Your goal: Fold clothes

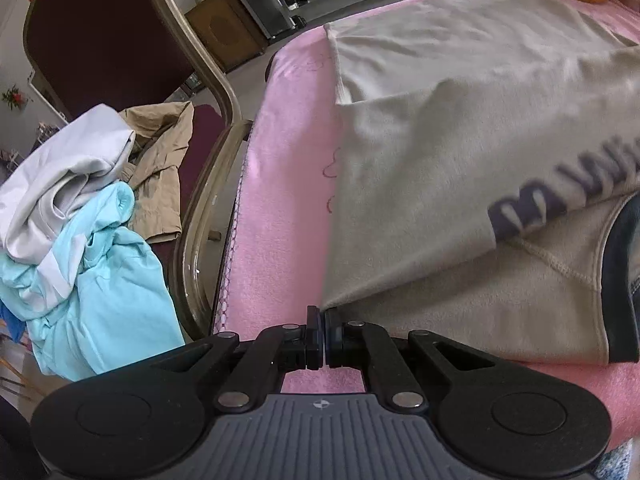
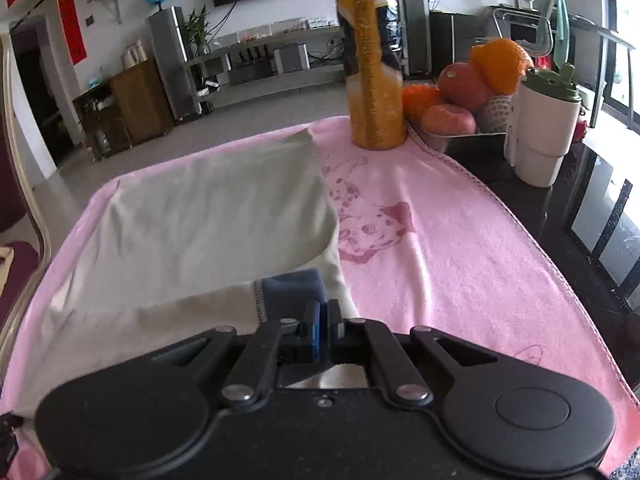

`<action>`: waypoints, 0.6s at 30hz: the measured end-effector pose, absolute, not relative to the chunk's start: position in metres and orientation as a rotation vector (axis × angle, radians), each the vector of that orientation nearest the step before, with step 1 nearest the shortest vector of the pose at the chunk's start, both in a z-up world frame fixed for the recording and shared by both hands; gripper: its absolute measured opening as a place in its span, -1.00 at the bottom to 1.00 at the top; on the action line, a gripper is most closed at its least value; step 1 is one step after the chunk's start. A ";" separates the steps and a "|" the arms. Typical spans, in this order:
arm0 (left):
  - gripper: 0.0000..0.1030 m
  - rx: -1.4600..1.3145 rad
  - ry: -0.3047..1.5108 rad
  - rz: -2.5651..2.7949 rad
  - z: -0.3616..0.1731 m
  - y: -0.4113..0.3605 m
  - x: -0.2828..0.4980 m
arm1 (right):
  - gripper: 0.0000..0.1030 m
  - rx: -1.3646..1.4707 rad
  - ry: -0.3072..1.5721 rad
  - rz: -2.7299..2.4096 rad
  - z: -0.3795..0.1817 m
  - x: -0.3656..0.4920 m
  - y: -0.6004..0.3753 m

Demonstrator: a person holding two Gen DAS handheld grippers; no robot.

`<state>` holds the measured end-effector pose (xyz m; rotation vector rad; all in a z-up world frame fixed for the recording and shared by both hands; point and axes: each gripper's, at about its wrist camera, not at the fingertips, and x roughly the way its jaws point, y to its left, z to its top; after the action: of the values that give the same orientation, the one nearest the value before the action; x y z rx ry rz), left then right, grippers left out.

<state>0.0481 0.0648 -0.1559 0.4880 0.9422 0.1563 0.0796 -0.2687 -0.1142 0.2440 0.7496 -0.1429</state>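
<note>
A beige T-shirt with dark lettering and navy trim lies partly folded on a pink towel. In the left wrist view my left gripper is shut, and a lower corner of the shirt's folded layer is pinched between its pads. The right wrist view shows the same T-shirt spread over the pink towel. There my right gripper is shut on the shirt's navy sleeve cuff at its near right edge.
A chair left of the table holds a pile of light blue, white and tan clothes. At the far end stand an orange juice bottle, a fruit bowl and a white cup with a green lid. The towel's right edge borders dark tabletop.
</note>
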 end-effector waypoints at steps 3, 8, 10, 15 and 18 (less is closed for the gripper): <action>-0.95 0.515 0.941 0.156 -0.157 0.062 0.048 | -0.94 0.244 0.828 -0.161 -0.131 0.091 -0.271; -0.65 0.434 0.949 0.151 -0.141 0.074 0.041 | -0.69 0.245 0.940 -0.198 -0.145 0.100 -0.275; -0.64 0.272 0.926 0.126 -0.118 0.091 0.032 | -0.43 0.301 0.904 -0.199 -0.133 0.089 -0.286; -0.74 -0.027 0.810 -0.020 -0.076 0.121 0.026 | -0.41 0.574 0.800 -0.084 -0.112 0.063 -0.319; -0.74 0.001 0.820 -0.064 -0.075 0.105 0.055 | -0.69 0.730 0.813 0.033 -0.115 0.072 -0.327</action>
<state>0.0547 0.1049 -0.0751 0.0014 0.8203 -0.0645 0.0718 -0.3269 -0.1148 0.7304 0.8129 0.0330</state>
